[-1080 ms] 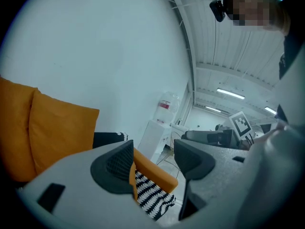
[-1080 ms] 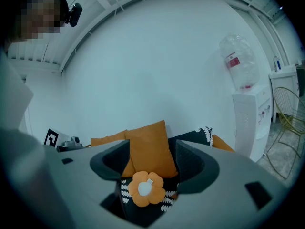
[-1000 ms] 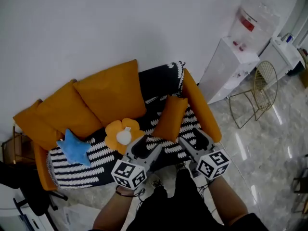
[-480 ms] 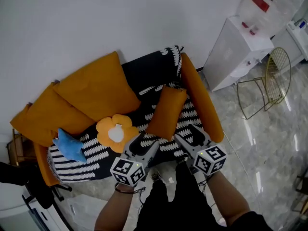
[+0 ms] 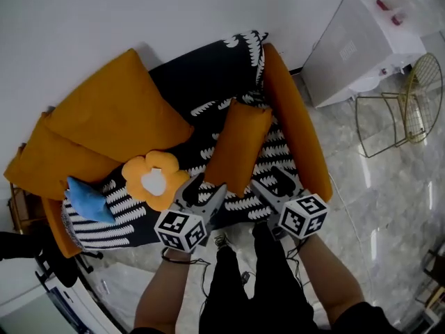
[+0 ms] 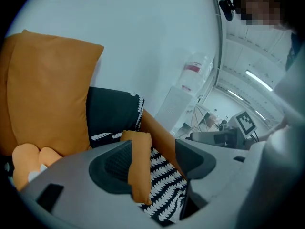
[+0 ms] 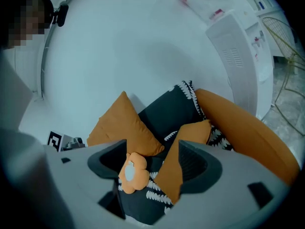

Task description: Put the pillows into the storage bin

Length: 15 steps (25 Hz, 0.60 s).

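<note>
A small oblong orange pillow (image 5: 236,148) leans on the striped sofa seat near the right arm. Left of it lie a flower-shaped orange pillow (image 5: 154,179) and a blue star pillow (image 5: 87,199). Two large orange cushions (image 5: 115,113) rest against the back. My left gripper (image 5: 206,188) and right gripper (image 5: 272,181) hover at the seat's front edge, either side of the oblong pillow's near end. Both have just been opening and hold nothing. The oblong pillow (image 6: 139,161) shows beyond the left gripper (image 6: 152,161); the flower pillow (image 7: 132,171) shows beyond the right gripper (image 7: 152,163). No storage bin is in view.
The sofa's orange right arm (image 5: 295,131) runs beside the right gripper. A white water-dispenser cabinet (image 5: 368,40) and a gold wire chair (image 5: 407,103) stand on the glossy floor at the right. A dark chair (image 5: 42,263) is at the lower left. The person's legs are below.
Both grippers have come down and closer to the sofa's front edge, now flanking the oblong pillow's near end. Their jaws stand a little wider. The pillows have not moved.
</note>
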Available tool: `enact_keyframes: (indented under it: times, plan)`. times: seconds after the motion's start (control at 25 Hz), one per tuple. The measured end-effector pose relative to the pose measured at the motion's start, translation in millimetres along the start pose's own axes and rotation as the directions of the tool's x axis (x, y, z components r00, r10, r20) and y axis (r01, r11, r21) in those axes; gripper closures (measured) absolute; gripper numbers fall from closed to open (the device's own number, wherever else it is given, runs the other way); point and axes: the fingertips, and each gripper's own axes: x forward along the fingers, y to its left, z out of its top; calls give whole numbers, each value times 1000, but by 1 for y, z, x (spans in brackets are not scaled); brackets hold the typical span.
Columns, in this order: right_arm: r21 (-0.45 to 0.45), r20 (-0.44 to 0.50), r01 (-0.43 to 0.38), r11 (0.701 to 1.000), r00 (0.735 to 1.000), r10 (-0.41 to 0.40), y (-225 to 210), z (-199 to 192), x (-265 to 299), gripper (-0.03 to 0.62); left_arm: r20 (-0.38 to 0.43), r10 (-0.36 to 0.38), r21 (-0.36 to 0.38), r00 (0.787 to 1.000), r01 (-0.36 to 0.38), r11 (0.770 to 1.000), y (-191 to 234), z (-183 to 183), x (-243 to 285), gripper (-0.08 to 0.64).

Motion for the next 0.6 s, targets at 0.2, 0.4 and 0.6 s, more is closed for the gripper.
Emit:
enact_keyframes:
  times: [0.2, 0.4, 0.6]
  plan:
    - [48, -45, 16, 999, 999, -14, -41, -27, 29, 229, -46, 8, -12, 999, -9, 1000, 28, -27, 42, 276]
    - [91, -77, 35, 995, 997, -28, -80, -53, 64, 204, -99, 13, 7, 995, -12, 1000, 58, -58, 86, 256]
    - [149, -104, 62, 987, 993, -47, -114, -79, 92, 176, -140, 30, -14, 990, -32, 999, 90, -89, 122, 230]
